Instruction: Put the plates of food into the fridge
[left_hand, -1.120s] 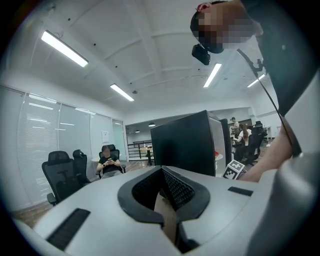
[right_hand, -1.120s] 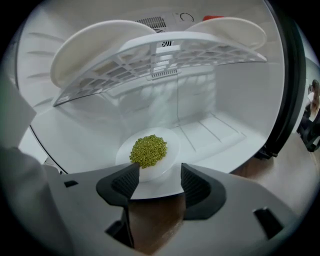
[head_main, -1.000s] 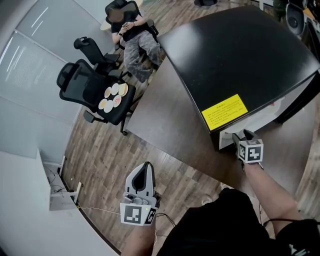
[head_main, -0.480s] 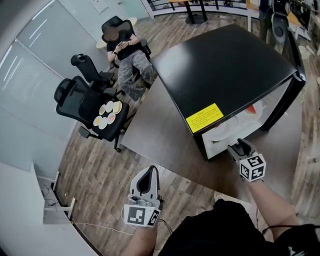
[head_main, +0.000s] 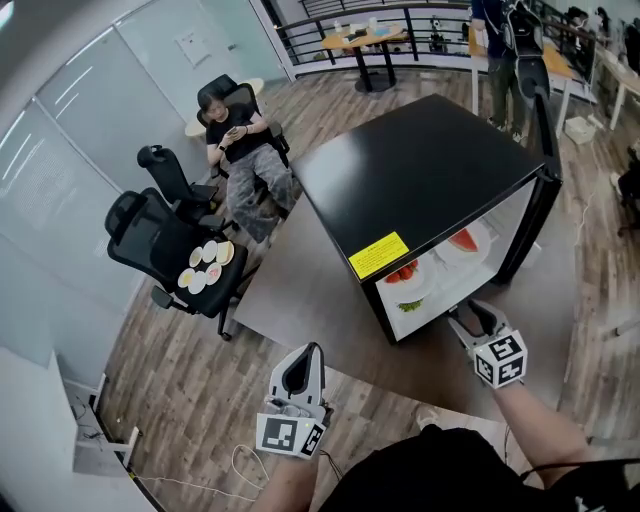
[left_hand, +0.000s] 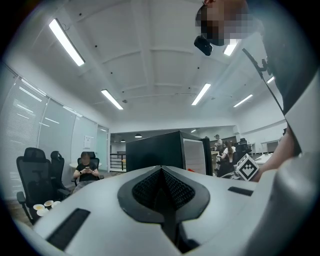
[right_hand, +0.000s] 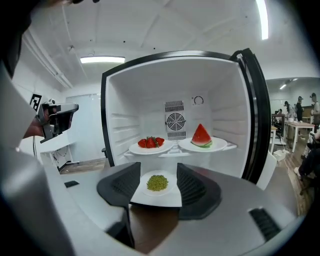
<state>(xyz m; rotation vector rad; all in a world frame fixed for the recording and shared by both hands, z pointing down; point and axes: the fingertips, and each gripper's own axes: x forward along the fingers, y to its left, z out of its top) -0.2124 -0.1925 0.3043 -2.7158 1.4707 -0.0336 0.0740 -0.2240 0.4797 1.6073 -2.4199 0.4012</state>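
Though fridge (head_main: 430, 170) w/ plates (right_hand: 142, 149) inside bears yellow label (head_main: 378, 256), txt unreadable.

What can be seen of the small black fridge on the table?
The small black fridge stands on the dark brown table, glossy on top, with a yellow label near the front edge. Its door is swung open to the right. The white inside has ribbed side walls, a round fan grille at the back, and a shelf bearing a white plate of strawberries and a white plate with a watermelon slice; below lies a white plate of green food.
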